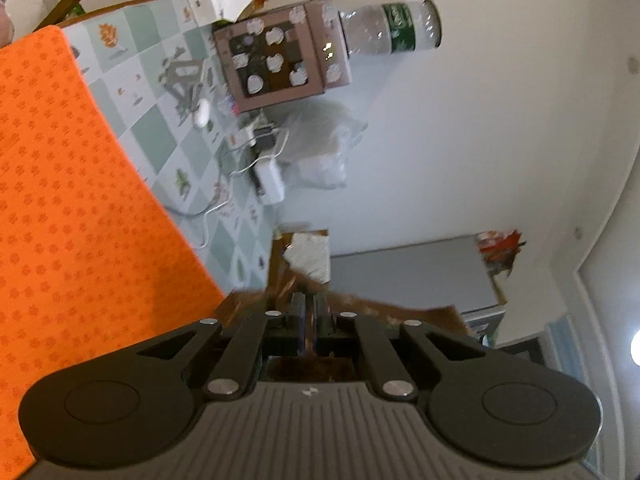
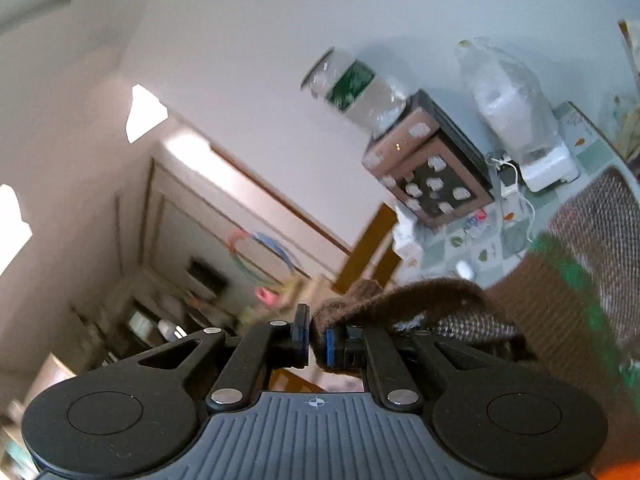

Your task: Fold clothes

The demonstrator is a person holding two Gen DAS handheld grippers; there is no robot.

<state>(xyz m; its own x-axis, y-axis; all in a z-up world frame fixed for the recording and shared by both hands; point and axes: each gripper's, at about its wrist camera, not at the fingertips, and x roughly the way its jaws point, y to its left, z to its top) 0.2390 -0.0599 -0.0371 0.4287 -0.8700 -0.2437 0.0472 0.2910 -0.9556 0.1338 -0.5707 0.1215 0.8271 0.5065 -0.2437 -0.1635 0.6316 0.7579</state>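
Orange mat (image 1: 80, 200): covers the near table, bare. Brown garment (image 2: 560, 280): lifted off it, hanging at right from a clamped edge. Right gripper (image 2: 318, 332): jaws pinched on the garment's rolled hem. Left gripper (image 1: 310, 312): jaws nearly together; brown cloth seems nipped between, not certain. Step: carrying the garment for a fold. Next: lower it flat onto the mat.

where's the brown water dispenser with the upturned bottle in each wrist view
Left wrist: the brown box-shaped water dispenser sits upper centre, on the far side of the green-and-white tiled tablecloth, its clear bottle pointing right.
Right wrist: the dispenser is right of centre, bottle pointing up-left.
Shared landmark: the white plastic bag beside it.
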